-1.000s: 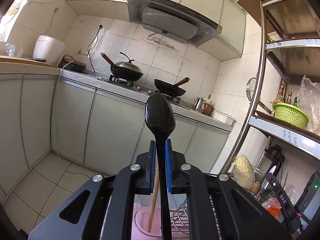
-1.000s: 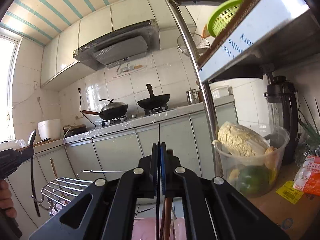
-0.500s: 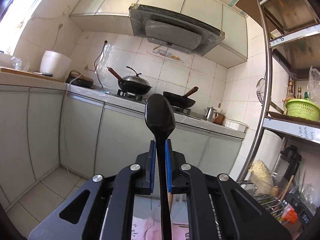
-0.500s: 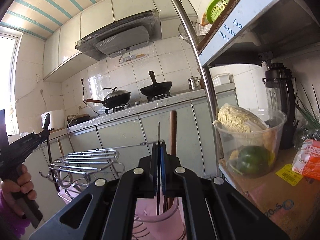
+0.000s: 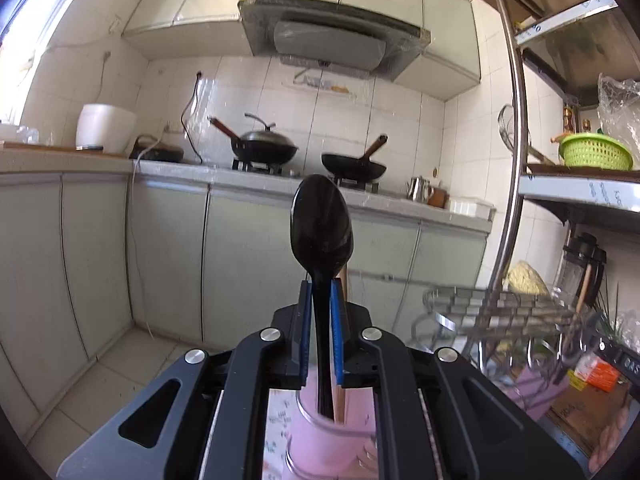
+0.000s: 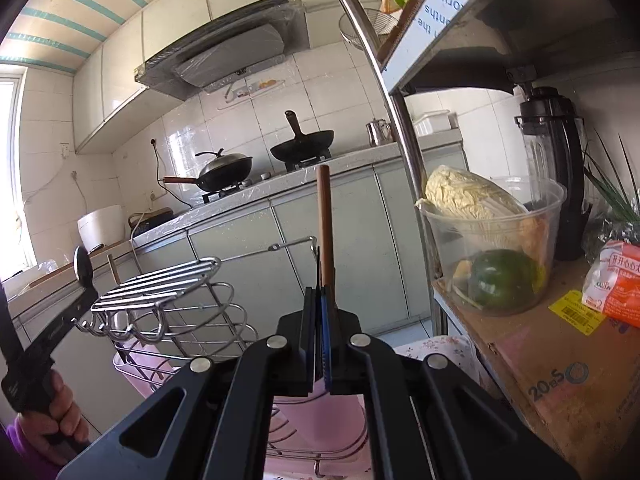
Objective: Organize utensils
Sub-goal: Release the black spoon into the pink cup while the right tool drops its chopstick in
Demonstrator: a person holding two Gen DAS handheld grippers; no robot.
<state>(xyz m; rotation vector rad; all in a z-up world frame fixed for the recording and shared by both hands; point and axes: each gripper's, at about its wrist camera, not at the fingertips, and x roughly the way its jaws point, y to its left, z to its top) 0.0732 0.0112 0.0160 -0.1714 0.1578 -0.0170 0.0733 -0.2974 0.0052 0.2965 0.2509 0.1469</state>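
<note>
My left gripper is shut on a black spoon, bowl up. The handle reaches down into a pink utensil cup below the jaws, beside a wooden stick. My right gripper is shut on a thin dark utensil seen edge-on; what it is cannot be told. A brown wooden handle stands just behind it, over a pink cup. The left gripper and its spoon show at the far left of the right wrist view.
A wire drying rack with hooks stands between the grippers; it also shows in the left wrist view. A steel shelf post, a tub of vegetables, a blender and a cardboard box are at right. Cabinets and woks lie behind.
The left gripper has lowered the spoon's handle into the pink cup. The right gripper has moved lower and closer to the rack, and the wooden handle now stands up behind its jaws.
</note>
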